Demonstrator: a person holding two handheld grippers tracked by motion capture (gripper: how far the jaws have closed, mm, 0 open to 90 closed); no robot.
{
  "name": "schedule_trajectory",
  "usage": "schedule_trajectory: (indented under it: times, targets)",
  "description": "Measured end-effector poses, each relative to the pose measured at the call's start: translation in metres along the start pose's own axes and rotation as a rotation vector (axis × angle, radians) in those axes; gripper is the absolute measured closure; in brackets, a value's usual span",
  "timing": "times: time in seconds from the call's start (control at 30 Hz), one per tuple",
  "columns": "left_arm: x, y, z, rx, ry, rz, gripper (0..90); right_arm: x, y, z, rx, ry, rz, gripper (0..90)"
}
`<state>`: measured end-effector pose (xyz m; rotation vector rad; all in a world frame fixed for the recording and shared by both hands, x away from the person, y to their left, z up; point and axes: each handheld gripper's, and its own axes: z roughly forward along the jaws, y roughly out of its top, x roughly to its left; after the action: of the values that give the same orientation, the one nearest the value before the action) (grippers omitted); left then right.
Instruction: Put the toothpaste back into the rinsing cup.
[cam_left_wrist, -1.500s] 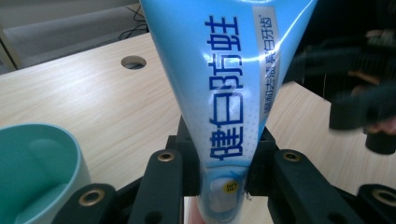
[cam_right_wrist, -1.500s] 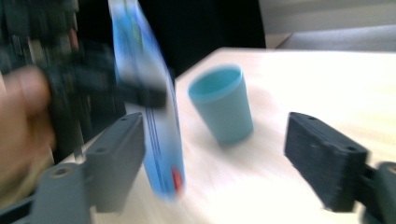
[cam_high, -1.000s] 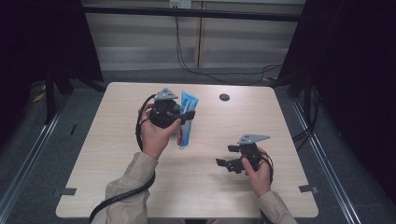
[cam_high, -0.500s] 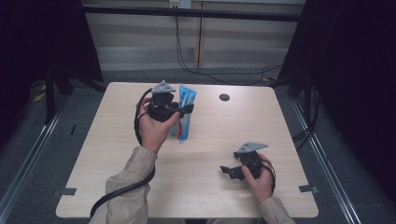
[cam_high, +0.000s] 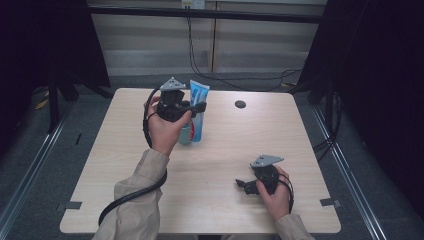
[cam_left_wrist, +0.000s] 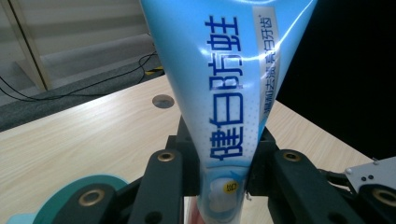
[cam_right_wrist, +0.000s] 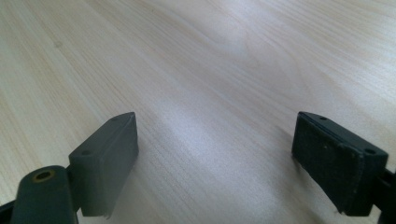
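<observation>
A light blue toothpaste tube (cam_high: 199, 93) with dark blue print hangs upright above the far left of the wooden table (cam_high: 220, 150). My left gripper (cam_high: 199, 107) is shut on its middle from the side. In the left gripper view the tube (cam_left_wrist: 224, 88) rises wide between the two black jaws of that gripper (cam_left_wrist: 223, 183). A teal round piece (cam_high: 185, 135) sits by the tube's lower end, and I cannot tell whether it is joined to it. My right gripper (cam_high: 246, 184) rests low near the front right, jaws open over bare wood (cam_right_wrist: 215, 158).
A small dark round disc (cam_high: 240, 104) lies in the tabletop near the far edge, also seen past the tube (cam_left_wrist: 163, 101). Black cables trail from both grippers. Dark curtains flank the table, and cables run along the floor behind it.
My left gripper has lifted the tube higher and a little toward the far edge. The right gripper has slid slightly toward the front edge, still open.
</observation>
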<state>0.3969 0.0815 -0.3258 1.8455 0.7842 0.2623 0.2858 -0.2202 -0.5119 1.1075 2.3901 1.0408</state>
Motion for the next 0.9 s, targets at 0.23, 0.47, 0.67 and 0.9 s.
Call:
schedule_trajectory:
  times: [0.23,0.47,0.67,0.9]
  targets:
    - [0.005,0.008,-0.002,-0.016,0.007,-0.008,72.9,0.000,0.000,0.000,0.001,0.000,0.002,14.1]
    - [0.012,0.013,-0.003,-0.021,0.021,-0.010,72.9,0.000,0.000,0.000,0.000,0.000,0.001,14.1]
    - [0.019,0.014,-0.001,-0.024,0.027,-0.024,72.9,0.000,0.000,0.000,0.001,0.001,0.004,14.1]
    - [0.024,0.019,0.001,-0.040,0.040,-0.026,72.9,0.000,0.000,0.000,0.000,0.001,0.001,14.0]
